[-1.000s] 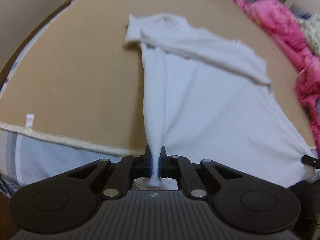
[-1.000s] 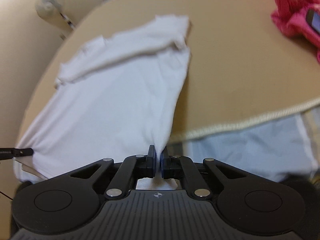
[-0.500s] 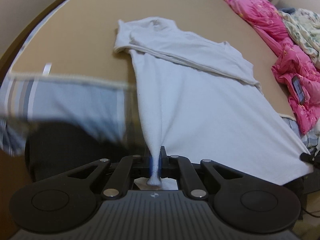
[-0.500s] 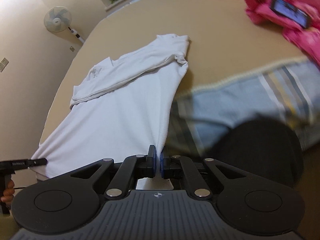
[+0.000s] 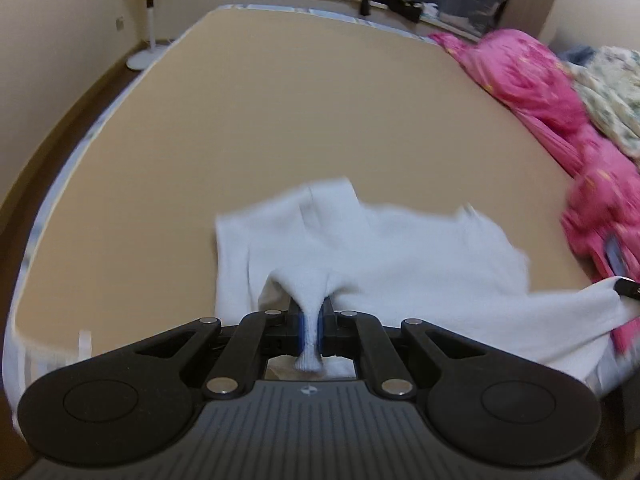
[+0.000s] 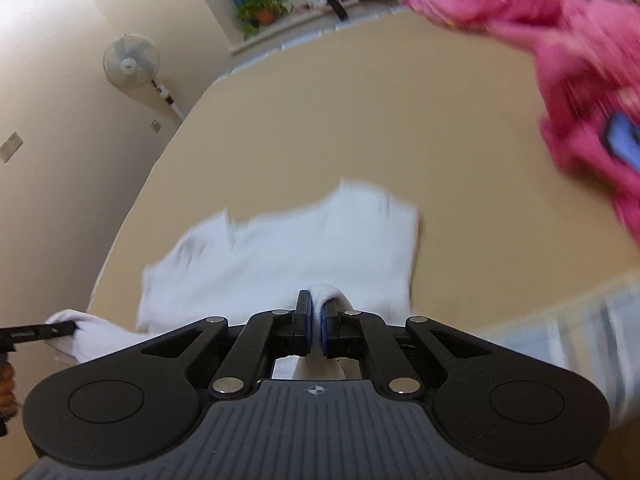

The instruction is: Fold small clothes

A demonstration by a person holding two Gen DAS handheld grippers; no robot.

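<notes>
A small white T-shirt (image 5: 392, 256) lies on the tan bed cover (image 5: 304, 104), its near hem lifted off the bed. My left gripper (image 5: 310, 320) is shut on the hem's left corner, a bunch of white cloth pinched between its blue pads. In the right wrist view the same T-shirt (image 6: 288, 248) spreads ahead, and my right gripper (image 6: 315, 322) is shut on the hem's right corner. Each gripper's tip shows at the edge of the other's view, holding the far corner. The shirt's upper part rests folded on the cover; both views are blurred.
A pink quilt (image 5: 560, 120) with a phone on it is heaped along the bed's right side. A standing fan (image 6: 132, 62) is by the left wall. Potted plants (image 6: 262, 12) and clutter line the far windowsill. The striped bed edge (image 6: 580, 328) is near.
Both grippers rose and swung forward over the bed, carrying the hem toward the shirt's top. The stretched-out shirt now bunches short in front of them, and the views look farther across the room.
</notes>
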